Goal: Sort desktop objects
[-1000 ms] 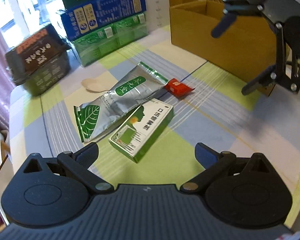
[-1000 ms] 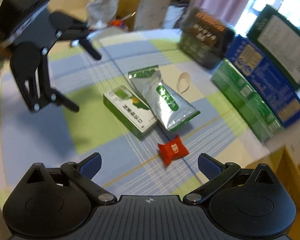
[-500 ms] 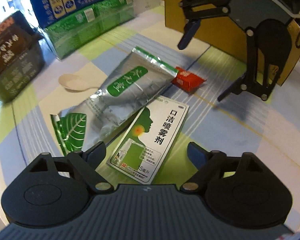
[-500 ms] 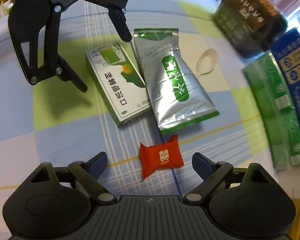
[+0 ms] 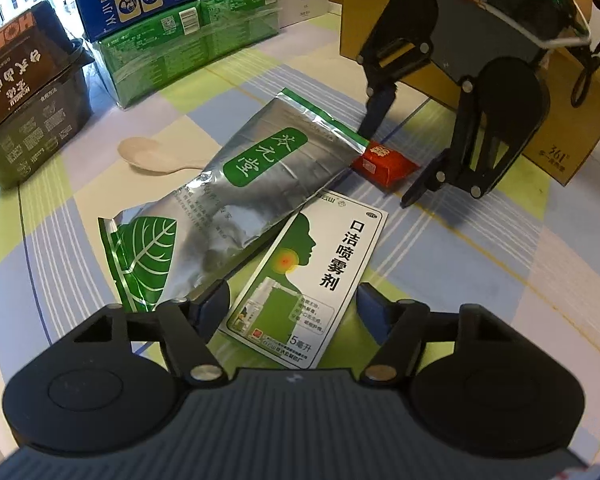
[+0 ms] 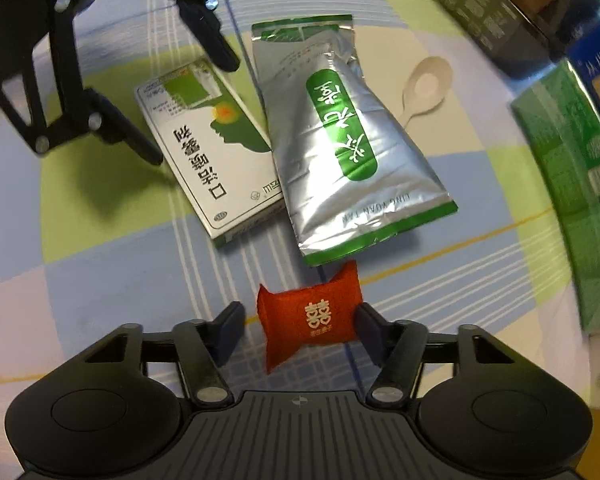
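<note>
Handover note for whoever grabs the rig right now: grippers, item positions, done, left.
Left hand-held gripper: open, straddling the near end of the white-and-green spray box.
Right hand-held gripper: open, fingers either side of the red wrapped candy, not clamped.
Silver-green foil pouch lies partly over the box; the white plastic spoon is beside it.
Done: nothing lifted; all four are on the checked tablecloth.
Left: grasp and sort everything.

Spray box [image 5: 312, 276]: 口洁喷雾剂, 5毫升, OTC
Foil pouch [image 6: 340, 140]: LING YUAN TAN
Red candy [image 6: 312, 316]: 囍
Cardboard box [image 5: 560, 136]: 361°
</note>
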Action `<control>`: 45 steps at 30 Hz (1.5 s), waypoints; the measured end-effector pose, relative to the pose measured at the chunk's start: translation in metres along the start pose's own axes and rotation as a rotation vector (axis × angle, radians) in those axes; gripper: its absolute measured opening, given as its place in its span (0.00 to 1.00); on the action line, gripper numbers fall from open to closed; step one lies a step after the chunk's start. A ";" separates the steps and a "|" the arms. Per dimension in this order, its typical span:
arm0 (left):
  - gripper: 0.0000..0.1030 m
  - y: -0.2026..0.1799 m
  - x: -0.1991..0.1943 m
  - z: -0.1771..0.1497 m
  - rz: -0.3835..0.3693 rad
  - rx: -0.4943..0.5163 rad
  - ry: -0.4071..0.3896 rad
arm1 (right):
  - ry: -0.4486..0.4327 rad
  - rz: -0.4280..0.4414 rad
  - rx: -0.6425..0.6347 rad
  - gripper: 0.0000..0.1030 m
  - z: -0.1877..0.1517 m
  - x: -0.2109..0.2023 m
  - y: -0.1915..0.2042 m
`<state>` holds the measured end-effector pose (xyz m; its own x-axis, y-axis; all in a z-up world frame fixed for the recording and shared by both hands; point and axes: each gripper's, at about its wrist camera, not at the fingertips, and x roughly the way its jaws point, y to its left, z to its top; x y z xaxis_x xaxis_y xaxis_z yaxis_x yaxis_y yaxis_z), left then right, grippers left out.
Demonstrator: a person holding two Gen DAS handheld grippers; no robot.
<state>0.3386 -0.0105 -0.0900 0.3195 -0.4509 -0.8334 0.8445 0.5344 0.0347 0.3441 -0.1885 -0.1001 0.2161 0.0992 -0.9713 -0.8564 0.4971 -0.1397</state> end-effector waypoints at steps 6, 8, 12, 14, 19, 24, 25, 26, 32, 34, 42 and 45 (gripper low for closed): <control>0.56 -0.010 -0.003 0.000 0.014 -0.030 0.018 | 0.019 -0.004 0.025 0.32 -0.003 -0.005 0.015; 0.52 -0.017 -0.007 -0.001 0.015 -0.062 0.030 | 0.026 -0.030 0.014 0.30 -0.005 -0.008 0.026; 0.49 -0.045 -0.018 -0.010 0.031 -0.102 0.048 | 0.048 -0.051 0.055 0.24 -0.010 -0.019 0.046; 0.49 -0.060 -0.025 -0.015 0.043 -0.138 0.051 | 0.046 -0.048 0.068 0.22 -0.016 -0.028 0.061; 0.49 -0.099 -0.043 -0.025 0.100 -0.202 0.050 | 0.026 -0.058 0.164 0.21 -0.042 -0.045 0.104; 0.49 -0.140 -0.063 -0.041 0.175 -0.228 0.028 | -0.039 -0.125 0.221 0.21 -0.074 -0.056 0.154; 0.49 -0.148 -0.065 -0.046 0.189 -0.236 0.020 | -0.066 -0.142 0.229 0.21 -0.082 -0.059 0.163; 0.49 -0.155 -0.068 -0.051 0.199 -0.251 0.013 | -0.097 -0.148 0.239 0.22 -0.089 -0.061 0.171; 0.54 -0.178 -0.083 -0.073 0.216 -0.318 -0.060 | -0.291 -0.102 0.363 0.74 -0.137 -0.076 0.202; 0.57 -0.179 -0.086 -0.074 0.219 -0.317 -0.079 | -0.317 -0.095 0.389 0.74 -0.146 -0.079 0.201; 0.65 -0.158 -0.074 -0.064 0.186 -0.358 -0.094 | -0.390 -0.041 0.342 0.74 -0.146 -0.074 0.187; 0.65 -0.154 -0.068 -0.061 0.182 -0.374 -0.090 | -0.426 0.003 0.379 0.74 -0.145 -0.063 0.176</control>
<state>0.1607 -0.0186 -0.0721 0.4991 -0.3774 -0.7800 0.5626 0.8258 -0.0396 0.1120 -0.2325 -0.0915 0.4513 0.4013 -0.7970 -0.6464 0.7628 0.0180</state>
